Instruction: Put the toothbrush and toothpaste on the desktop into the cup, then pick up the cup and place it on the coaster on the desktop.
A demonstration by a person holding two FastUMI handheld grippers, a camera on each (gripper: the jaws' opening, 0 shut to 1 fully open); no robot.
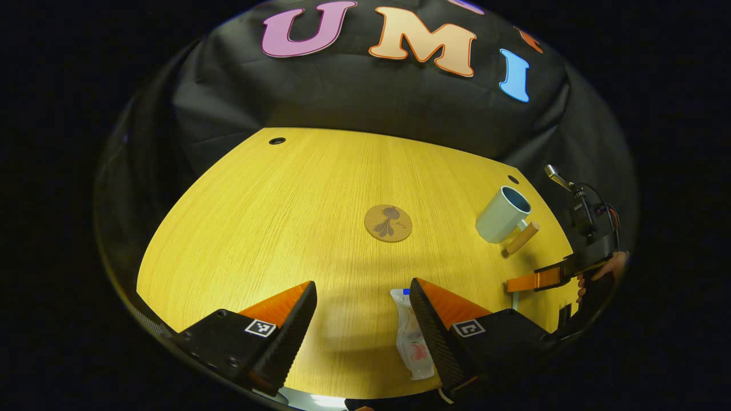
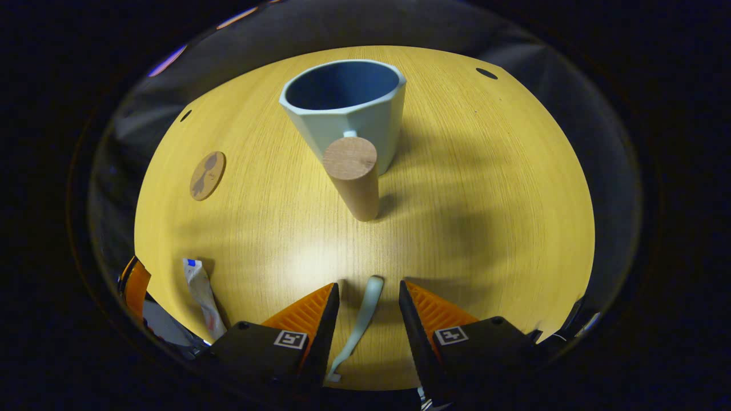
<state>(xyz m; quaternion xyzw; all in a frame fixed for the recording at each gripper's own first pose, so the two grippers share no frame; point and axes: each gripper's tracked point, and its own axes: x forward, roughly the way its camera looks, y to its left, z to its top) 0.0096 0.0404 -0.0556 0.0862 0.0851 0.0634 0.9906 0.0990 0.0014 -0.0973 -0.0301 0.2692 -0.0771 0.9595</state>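
Note:
A pale blue cup (image 2: pixel 348 111) with a round wooden handle (image 2: pixel 354 180) stands upright on the yellow desktop (image 2: pixel 485 200), straight ahead of my right gripper (image 2: pixel 368 294). That gripper is open, and a pale toothbrush (image 2: pixel 361 322) lies flat on the desk between its fingers, untouched. The white toothpaste tube (image 1: pixel 410 337) lies by the right finger of my left gripper (image 1: pixel 362 291), which is open with bare desk in the gap. The cork coaster (image 1: pixel 388 223) lies mid-desk; the cup (image 1: pixel 503 214) is to its right. The coaster (image 2: pixel 207 174) and toothpaste tube (image 2: pixel 203 297) show at left in the right gripper view.
The right gripper (image 1: pixel 542 279) and the hand (image 1: pixel 599 274) holding it show at the far right in the left gripper view. Small round holes (image 1: pixel 277 140) sit near the desk's back corners. The black cloth wall (image 1: pixel 365 97) rises behind the desk.

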